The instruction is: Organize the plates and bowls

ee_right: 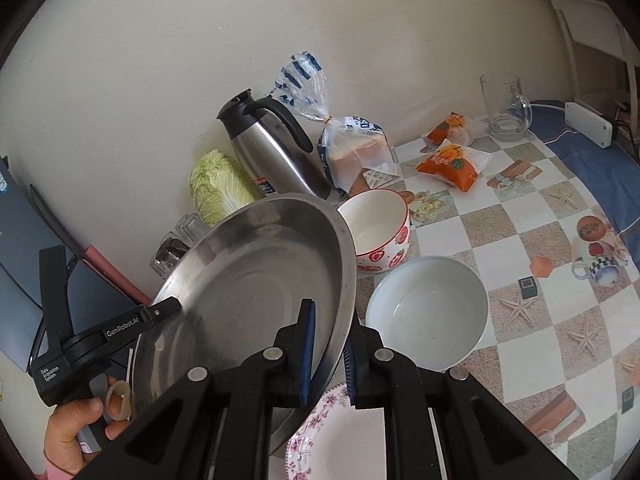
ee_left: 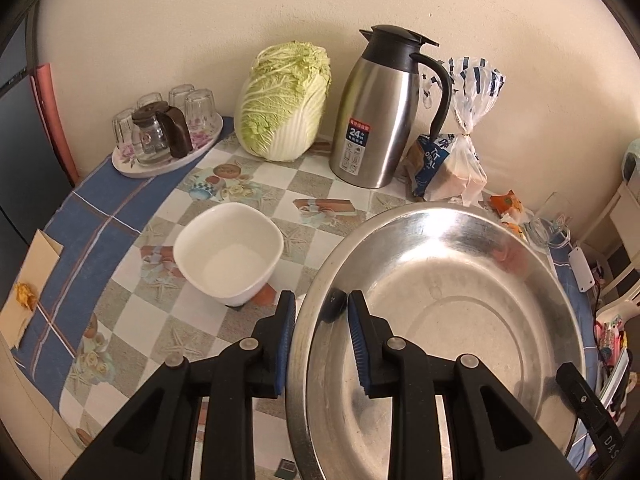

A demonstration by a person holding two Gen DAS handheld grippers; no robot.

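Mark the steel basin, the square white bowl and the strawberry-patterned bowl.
steel basin (ee_left: 460, 280), left wrist view, inner wall.
square white bowl (ee_left: 232, 264), left wrist view, inside bottom.
strawberry-patterned bowl (ee_right: 390, 254), right wrist view, outer side.

1. I'm seeing a plain cream wall (ee_left: 200, 20) running behind the table (ee_left: 100, 216).
2. Checkered, blue-bordered tablecloth (ee_right: 500, 240) is covering it.
3. White shelving (ee_right: 588, 20) is standing at right.
4. Soft, even light is falling throughout.

Steel basin (ee_left: 460, 280): brushed metal, dully reflective, scuffed. White bowl (ee_left: 230, 252): glossy ceramic. Thermal jug (ee_left: 376, 112): satin steel (black plastic lid). Tabletop (ee_left: 132, 320) cover: smooth printed vinyl.
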